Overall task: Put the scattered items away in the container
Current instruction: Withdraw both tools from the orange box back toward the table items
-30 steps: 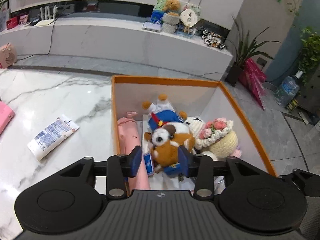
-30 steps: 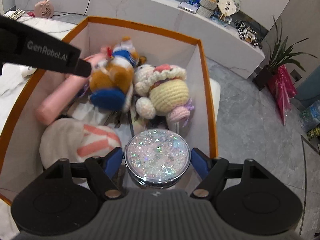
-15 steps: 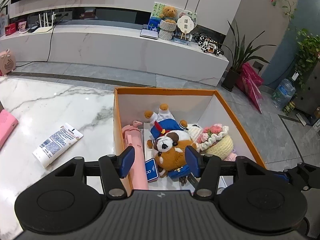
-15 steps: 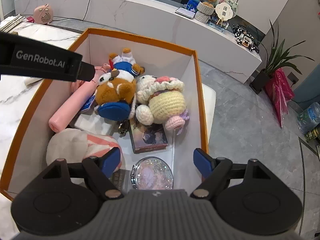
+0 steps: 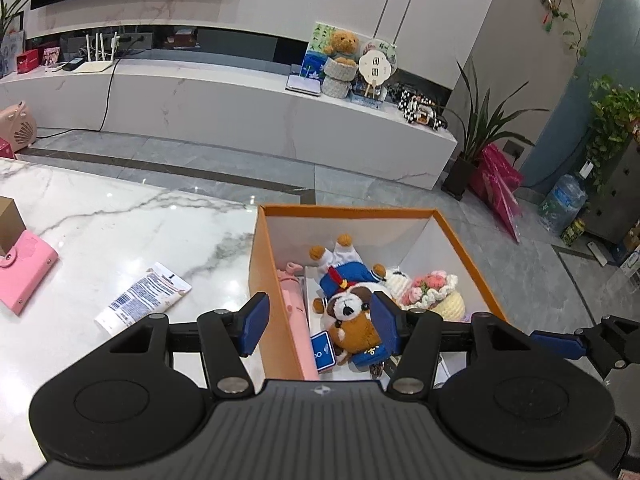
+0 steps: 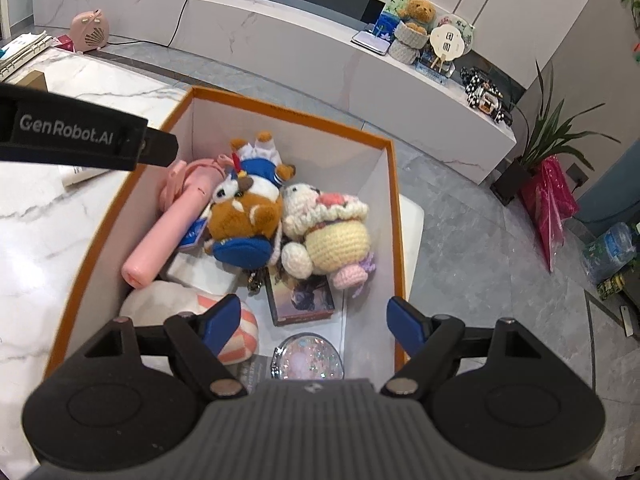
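Left wrist view: the tabletop (image 5: 100, 220) carries the box (image 5: 276, 280) at its edge, so a careless knock could push it off toward the floor. Inside, the dog plush (image 5: 352, 316) and crochet doll (image 6: 332, 232) sit heaped; more items may spill over. My left jaws (image 5: 318, 322) are released and empty above it, my right jaws (image 6: 308, 322) likewise, the mirror (image 6: 306, 356) lying below them. Still out: the wallet (image 5: 24, 268) and tube (image 5: 140, 296), which could slip from a poor pinch.

The orange box (image 6: 394, 216) is crowded along its floor with plush toys (image 6: 244, 216) and a pink bottle (image 6: 168, 224); above them the opening stays free. The marble surface (image 5: 100, 236) lies mostly bare around a tube (image 5: 140, 298) and a pink wallet (image 5: 24, 272).
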